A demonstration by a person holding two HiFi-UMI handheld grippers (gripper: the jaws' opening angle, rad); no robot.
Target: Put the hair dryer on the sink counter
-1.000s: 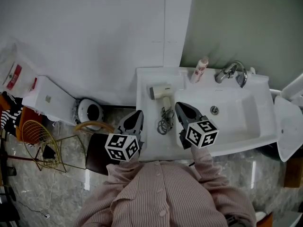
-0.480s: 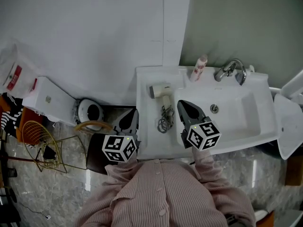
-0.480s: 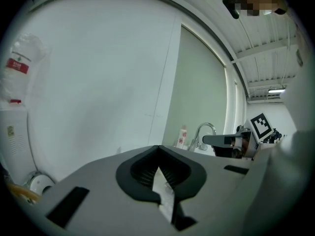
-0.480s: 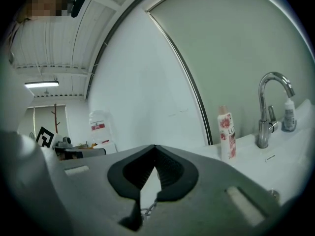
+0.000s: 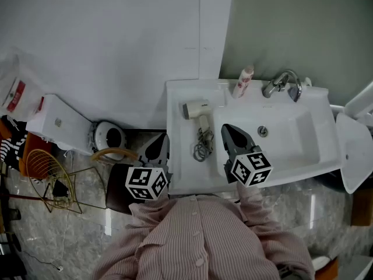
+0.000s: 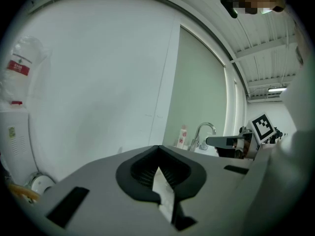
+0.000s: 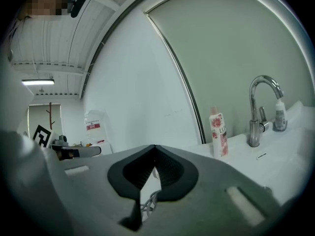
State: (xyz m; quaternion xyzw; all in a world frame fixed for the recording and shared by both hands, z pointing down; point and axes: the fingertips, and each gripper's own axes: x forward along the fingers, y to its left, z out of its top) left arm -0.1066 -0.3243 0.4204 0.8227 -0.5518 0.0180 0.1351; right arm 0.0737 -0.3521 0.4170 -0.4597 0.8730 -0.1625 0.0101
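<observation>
Over the last second the left gripper (image 5: 158,142) has drawn back a little toward the person. It now hangs off the front left corner of the table (image 5: 180,171) rather than over it. The right gripper (image 5: 230,132) has hardly moved and sits over the near left part of the basin (image 5: 291,139). The hair dryer (image 5: 195,109) has not moved. It lies flat on the left stretch of the table, between the left edge and the basin, nozzle toward the left, handle toward the front. Its cord (image 5: 201,146) is bundled just in front of it.

Both sets of fingers are closed with nothing between them. In each gripper's own view the dark pads meet at a point, with only wall and sink beyond. To my eye that means the job is done: the dryer is down, let go, and the hands are backing away.

The dryer has bare table on every side and is not hanging over an edge, though the basin rim is close on its right. The cord lies between the two grippers, so pulling straight back should clear it. At the back, a bottle (image 5: 243,81) and the tap (image 5: 281,85) stand well clear. Left of the table the floor drops away, where what looks like a toilet (image 5: 109,137) stands.
</observation>
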